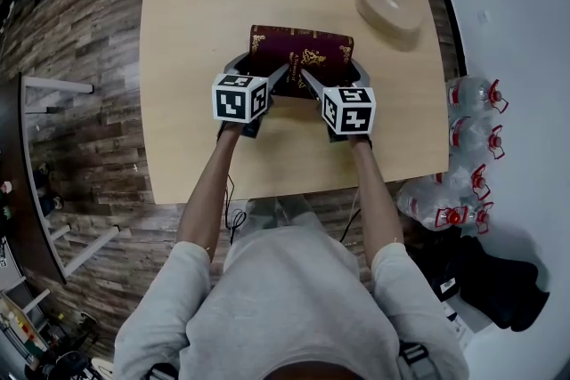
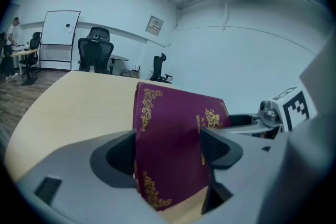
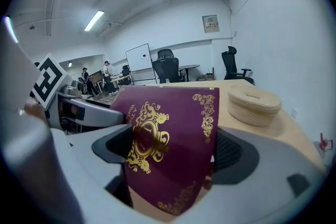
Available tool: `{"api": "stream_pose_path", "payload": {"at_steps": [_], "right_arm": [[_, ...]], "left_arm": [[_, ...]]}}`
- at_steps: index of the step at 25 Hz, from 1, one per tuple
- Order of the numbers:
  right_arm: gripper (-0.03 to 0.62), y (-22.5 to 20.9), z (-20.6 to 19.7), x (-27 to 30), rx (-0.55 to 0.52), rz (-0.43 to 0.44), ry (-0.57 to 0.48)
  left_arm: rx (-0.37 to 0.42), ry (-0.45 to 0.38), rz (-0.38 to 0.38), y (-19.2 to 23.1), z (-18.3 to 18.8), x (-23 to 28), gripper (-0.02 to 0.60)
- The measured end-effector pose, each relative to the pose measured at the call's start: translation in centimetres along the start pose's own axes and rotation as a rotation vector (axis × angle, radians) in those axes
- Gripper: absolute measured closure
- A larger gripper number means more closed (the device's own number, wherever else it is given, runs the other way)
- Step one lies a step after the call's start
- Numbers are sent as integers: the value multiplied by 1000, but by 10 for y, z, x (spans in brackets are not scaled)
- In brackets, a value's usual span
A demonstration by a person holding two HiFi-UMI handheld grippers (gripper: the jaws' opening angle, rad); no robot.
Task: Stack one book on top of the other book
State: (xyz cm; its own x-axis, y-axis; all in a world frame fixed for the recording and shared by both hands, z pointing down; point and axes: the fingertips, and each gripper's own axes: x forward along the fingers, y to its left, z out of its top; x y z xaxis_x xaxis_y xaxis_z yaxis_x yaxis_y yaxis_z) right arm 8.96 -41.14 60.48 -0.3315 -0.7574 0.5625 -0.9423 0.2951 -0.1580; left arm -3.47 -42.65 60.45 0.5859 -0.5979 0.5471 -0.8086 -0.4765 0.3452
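**Both tools clamped on one maroon book, mid-worktop**

We start at the left, where the pale wooden worktop (image 1: 196, 13) lies bare out to its edge. The left tool (image 1: 258, 71) reaches in from the near side, its marker cube (image 1: 240, 98) facing up. In the left gripper view its jaws are narrowed onto the left end of the maroon book (image 1: 301, 56), one pad pressing each face, with the gold corner scrolls showing above and below the grip.

The book sits about the middle of the worktop, between the two tools. It is tilted, so its gold-crested cover shows from above. We cannot tell whether its lower edge touches the worktop.

The right tool (image 1: 337, 76) grips the book's right end in the same way. The right gripper view shows the cover passing between its closed-in jaws, with the crest just beside the left pad.

Further right and farther off, a round beige disc (image 1: 389, 3) rests flat on the worktop, well apart from the book. Past the right edge, clear water bottles (image 1: 469, 138) with red caps stand on the floor
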Motion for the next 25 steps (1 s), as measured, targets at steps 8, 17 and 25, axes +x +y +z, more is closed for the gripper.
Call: {"api": "stream_pose_path", "payload": {"at_steps": [8,17,25], "right_arm": [[131,-5,-1,13,3,-3,26],[134,-6,-14,25,22,7,64],[132,-10,-17,36,61,33,82]], "left_arm": [[-16,25,2,8,-2,11,201],[-38,68,10,16,-16,20,200],[-39,93,14,21,-18,28,199]]}}
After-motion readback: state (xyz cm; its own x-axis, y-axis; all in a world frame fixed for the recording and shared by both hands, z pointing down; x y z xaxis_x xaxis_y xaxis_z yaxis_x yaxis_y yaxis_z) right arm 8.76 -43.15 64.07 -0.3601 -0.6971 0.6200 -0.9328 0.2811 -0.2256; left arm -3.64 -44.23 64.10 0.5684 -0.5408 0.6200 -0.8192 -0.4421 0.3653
